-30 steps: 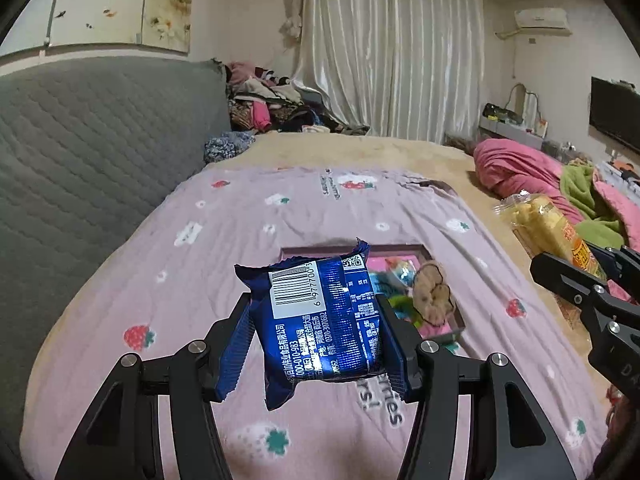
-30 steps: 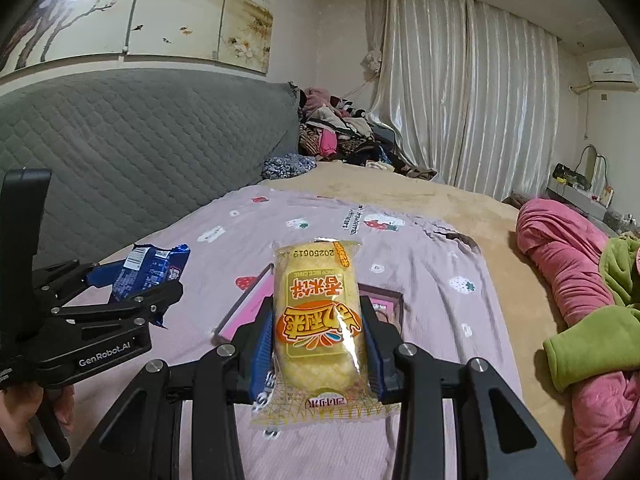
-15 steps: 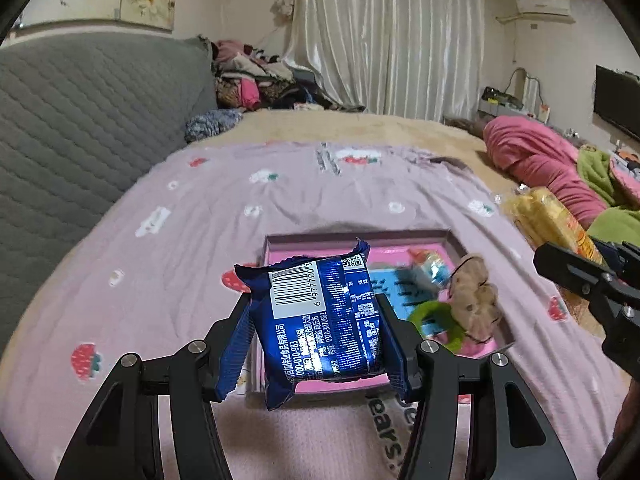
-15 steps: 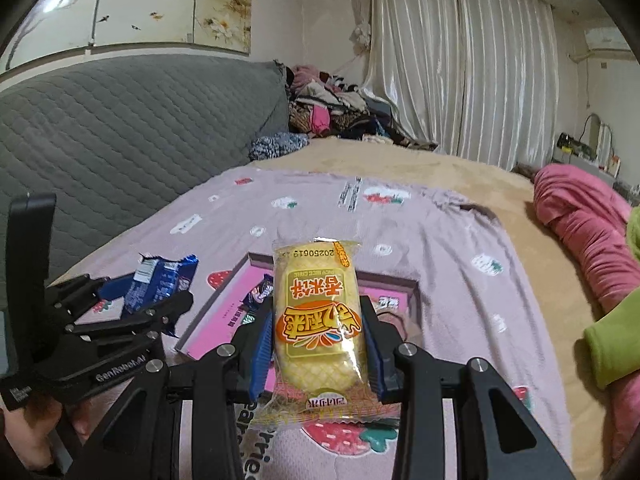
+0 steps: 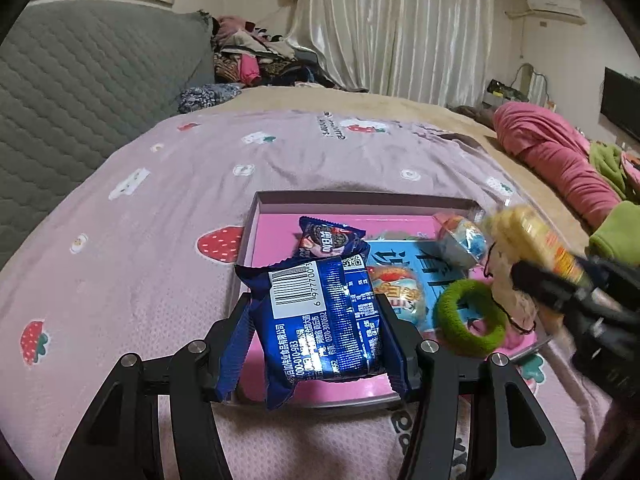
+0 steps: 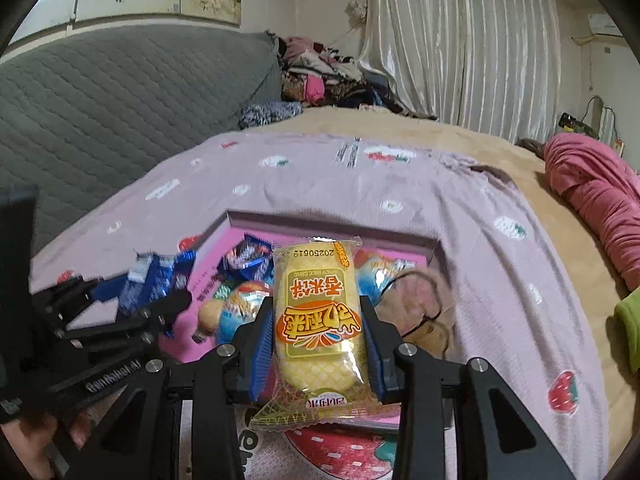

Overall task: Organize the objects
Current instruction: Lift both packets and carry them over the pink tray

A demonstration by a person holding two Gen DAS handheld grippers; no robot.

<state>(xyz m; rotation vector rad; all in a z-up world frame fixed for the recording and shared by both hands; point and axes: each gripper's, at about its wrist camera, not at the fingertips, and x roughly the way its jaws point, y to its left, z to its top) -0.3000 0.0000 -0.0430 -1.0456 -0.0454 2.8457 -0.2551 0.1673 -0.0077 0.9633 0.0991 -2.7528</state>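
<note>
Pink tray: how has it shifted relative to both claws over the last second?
Both claws advanced toward the pink tray and now hang over its near edge. Unchanged: left claw grips the blue packet, right claw the yellow rice cake packet.

In the left wrist view, the blue snack packet hides the near left part of the pink tray, and the right claw at three o'clock is smeared by blur, its yellow cake packet unreadable. In the right wrist view, the left claw at nine o'clock is blurred and cut off by the edge; the brown fuzzy item is too smeared to identify.
</note>
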